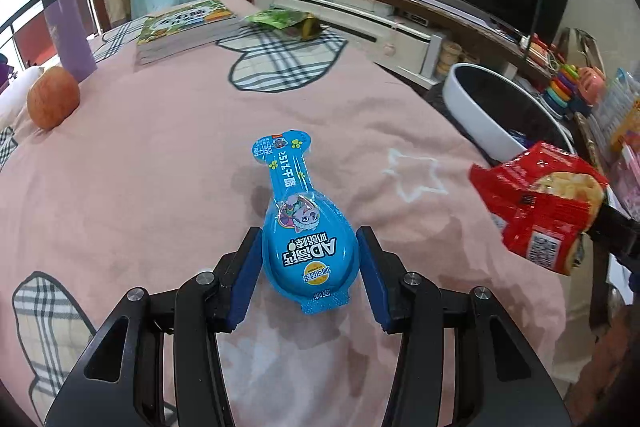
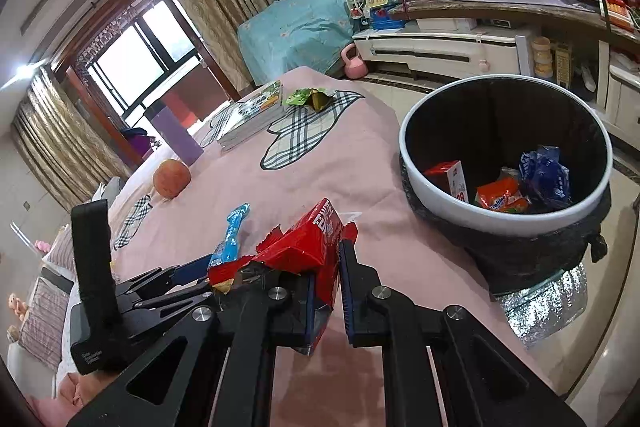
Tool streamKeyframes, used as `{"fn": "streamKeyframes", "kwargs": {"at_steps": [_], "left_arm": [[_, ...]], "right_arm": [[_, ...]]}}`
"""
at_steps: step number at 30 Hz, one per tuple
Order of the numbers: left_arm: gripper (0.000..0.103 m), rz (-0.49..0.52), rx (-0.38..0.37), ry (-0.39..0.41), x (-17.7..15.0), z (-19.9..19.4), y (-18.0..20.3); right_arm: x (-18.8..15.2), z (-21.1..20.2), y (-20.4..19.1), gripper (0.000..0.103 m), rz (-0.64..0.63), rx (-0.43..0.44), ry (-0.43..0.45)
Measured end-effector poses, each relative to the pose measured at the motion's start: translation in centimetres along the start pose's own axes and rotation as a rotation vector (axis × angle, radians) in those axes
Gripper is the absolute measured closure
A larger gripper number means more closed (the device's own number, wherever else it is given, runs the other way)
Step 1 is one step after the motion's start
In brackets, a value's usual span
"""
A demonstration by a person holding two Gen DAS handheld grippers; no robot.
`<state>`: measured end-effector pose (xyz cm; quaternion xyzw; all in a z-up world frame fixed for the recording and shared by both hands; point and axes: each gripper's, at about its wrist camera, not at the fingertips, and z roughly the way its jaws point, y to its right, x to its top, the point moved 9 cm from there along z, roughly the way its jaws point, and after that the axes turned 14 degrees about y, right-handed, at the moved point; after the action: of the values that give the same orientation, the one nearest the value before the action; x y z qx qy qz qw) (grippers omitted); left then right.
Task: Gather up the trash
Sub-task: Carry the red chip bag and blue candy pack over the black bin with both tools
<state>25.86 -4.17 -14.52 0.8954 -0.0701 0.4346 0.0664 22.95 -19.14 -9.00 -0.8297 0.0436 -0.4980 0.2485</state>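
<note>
The left gripper (image 1: 308, 267) points down at a pink bedspread (image 1: 160, 167). Its blue pads (image 1: 245, 279) are partly closed around the round belly of a blue snack packet (image 1: 298, 227), a bulb-shaped wrapper with a long narrow neck that points away from the camera. The left pad touches the packet's side; a thin gap seems to show at the right pad, so a firm pinch cannot be confirmed.

The right gripper (image 2: 326, 287) is pressed nearly together on a crumpled red snack bag (image 2: 308, 247), pinching it above the bedspread. In the left wrist view this red bag hangs at the far right, just in front of the bin.

The trash bin (image 2: 424, 195), white-rimmed with a black liner, stands just beside the bed's edge, to the right of the red bag. Inside lie a red carton, an orange wrapper (image 2: 502, 199) and a blue wrapper (image 2: 544, 175).

Farther back on the bedspread are an orange fruit (image 1: 52, 97), a purple box (image 1: 70, 35), a stack of books (image 1: 188, 27) and a green wrapper (image 1: 276, 19), all well apart from both grippers. Nothing lies between the red bag and the bin.
</note>
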Motion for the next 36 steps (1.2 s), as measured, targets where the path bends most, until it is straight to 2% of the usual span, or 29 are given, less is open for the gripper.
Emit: {"fn": "streamKeyframes", "kwargs": {"at_steps": [18, 36], "left_arm": [[0.056, 0.066, -0.078, 0.038, 1.1, -2.4, 5.5], [0.056, 0.126, -0.172, 0.072, 3.6, -2.5, 10.9]], "right_arm": [[1.8, -3.2, 3.5, 0.092, 0.047, -0.046, 0.074], [3.8, -5.0, 7.8, 0.091, 0.063, -0.129, 0.118]]}}
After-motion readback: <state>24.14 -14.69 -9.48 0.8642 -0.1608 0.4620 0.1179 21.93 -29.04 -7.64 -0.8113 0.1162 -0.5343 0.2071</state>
